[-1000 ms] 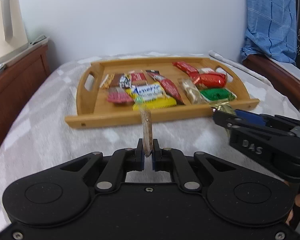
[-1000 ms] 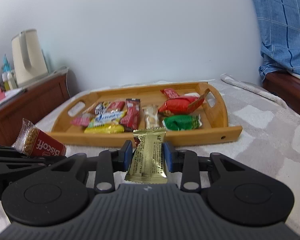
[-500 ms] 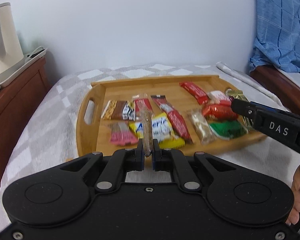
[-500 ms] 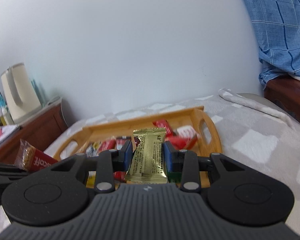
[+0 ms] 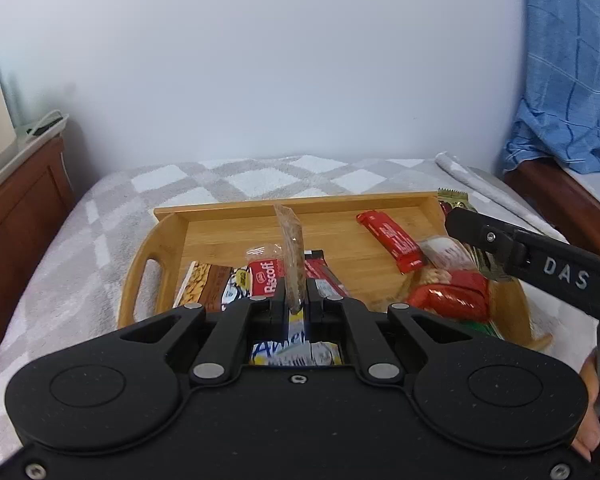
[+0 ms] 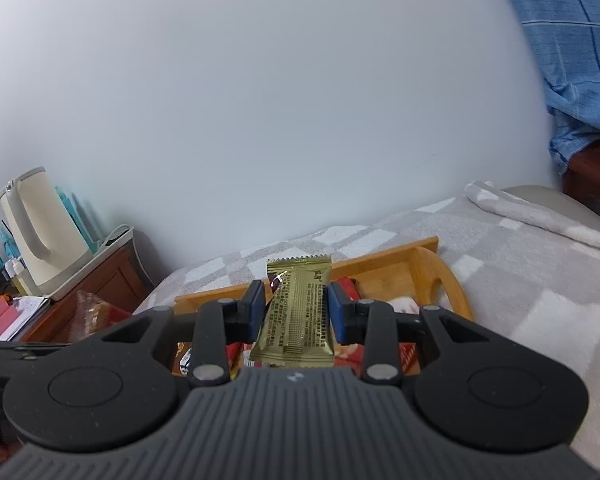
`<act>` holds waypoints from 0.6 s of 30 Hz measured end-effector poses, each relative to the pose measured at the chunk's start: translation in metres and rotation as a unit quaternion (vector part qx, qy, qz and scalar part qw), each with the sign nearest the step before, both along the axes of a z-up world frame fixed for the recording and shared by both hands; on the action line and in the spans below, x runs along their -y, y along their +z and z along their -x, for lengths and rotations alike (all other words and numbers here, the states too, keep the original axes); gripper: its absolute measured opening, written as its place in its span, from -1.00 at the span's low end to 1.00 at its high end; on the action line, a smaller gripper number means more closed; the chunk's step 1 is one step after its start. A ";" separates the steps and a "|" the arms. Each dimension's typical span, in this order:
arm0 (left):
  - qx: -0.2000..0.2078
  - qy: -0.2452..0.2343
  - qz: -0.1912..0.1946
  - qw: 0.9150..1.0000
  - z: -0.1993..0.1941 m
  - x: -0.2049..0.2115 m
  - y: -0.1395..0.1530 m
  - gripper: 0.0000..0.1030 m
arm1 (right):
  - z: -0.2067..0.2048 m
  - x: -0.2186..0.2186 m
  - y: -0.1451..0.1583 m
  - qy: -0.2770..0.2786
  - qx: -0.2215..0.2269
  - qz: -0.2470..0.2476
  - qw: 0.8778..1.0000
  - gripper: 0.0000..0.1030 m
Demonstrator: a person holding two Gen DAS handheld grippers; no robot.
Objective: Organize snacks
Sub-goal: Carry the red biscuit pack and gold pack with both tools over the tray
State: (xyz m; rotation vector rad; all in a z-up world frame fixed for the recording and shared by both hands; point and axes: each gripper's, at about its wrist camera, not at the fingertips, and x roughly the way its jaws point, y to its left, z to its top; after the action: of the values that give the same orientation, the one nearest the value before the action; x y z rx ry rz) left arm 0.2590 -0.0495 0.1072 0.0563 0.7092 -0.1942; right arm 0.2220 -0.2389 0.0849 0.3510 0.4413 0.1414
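Well along, by the look of things: most snacks already lying in the wooden tray (image 5: 168,240), two more carried above it and not yet set down. Left claw (image 5: 296,304) pinched tight on the edge of a thin biscuit packet (image 5: 292,256), held upright over the tray's middle. Right claw (image 6: 296,312) clamped on a gold packet (image 6: 298,312), hanging over the tray's right end. Inside the tray: a red bar (image 5: 392,240) lying apart toward the back, a Biscoff packet (image 5: 266,276), a peanut bar (image 5: 204,284), a shiny red wrapper (image 5: 456,296), a yellow packet (image 5: 296,352) partly hidden. Left to do, probably: lowering and releasing both packets. Tray resting on a checked grey blanket (image 5: 100,240).
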 end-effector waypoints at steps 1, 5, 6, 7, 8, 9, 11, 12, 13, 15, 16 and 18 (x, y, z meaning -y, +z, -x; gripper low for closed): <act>-0.004 0.000 0.001 1.000 -0.005 0.001 -0.002 -0.88 | -0.004 -0.001 -0.001 0.002 0.001 0.005 1.000 -0.25; -0.011 -0.001 -0.009 1.000 -0.024 0.006 -0.008 -0.88 | -0.021 -0.002 -0.004 0.011 0.003 0.000 1.000 -0.25; -0.012 -0.003 -0.013 1.000 -0.027 0.007 -0.010 -0.88 | -0.026 -0.002 -0.005 0.013 0.002 -0.001 1.000 -0.25; -0.014 -0.004 -0.015 1.000 -0.030 0.009 -0.012 -0.88 | -0.031 -0.001 -0.006 0.014 0.000 -0.002 1.000 -0.25; -0.016 -0.006 -0.017 1.000 -0.033 0.010 -0.013 -0.88 | -0.035 -0.001 -0.007 0.015 -0.003 -0.004 1.000 -0.25; -0.019 -0.006 -0.018 1.000 -0.036 0.011 -0.015 -0.88 | -0.040 -0.001 -0.009 0.016 -0.005 -0.005 1.000 -0.25; -0.023 -0.004 -0.022 0.999 -0.044 0.012 -0.020 -0.88 | -0.047 0.000 -0.012 0.017 -0.007 -0.001 1.000 -0.25; -0.025 -0.002 -0.025 0.999 -0.047 0.013 -0.022 -0.88 | -0.050 0.000 -0.014 0.016 -0.010 0.001 1.000 -0.25; -0.026 0.001 -0.026 0.999 -0.051 0.013 -0.024 -0.88 | -0.053 0.001 -0.017 0.014 -0.013 0.000 1.000 -0.25; -0.031 0.003 -0.023 0.999 -0.058 0.014 -0.027 -0.88 | -0.058 0.005 -0.022 0.013 -0.022 -0.010 1.000 -0.25; -0.033 0.004 -0.022 0.999 -0.061 0.014 -0.028 -0.88 | -0.061 0.007 -0.025 0.013 -0.027 -0.014 0.999 -0.25; -0.038 0.001 -0.023 0.999 -0.067 0.016 -0.030 -0.88 | -0.065 0.010 -0.029 0.009 -0.032 -0.017 0.999 -0.25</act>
State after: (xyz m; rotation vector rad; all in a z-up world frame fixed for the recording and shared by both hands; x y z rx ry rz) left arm 0.3255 -0.0651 0.0768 0.0928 0.7904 -0.1786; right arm 0.2871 -0.2487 0.0564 0.3855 0.5069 0.1562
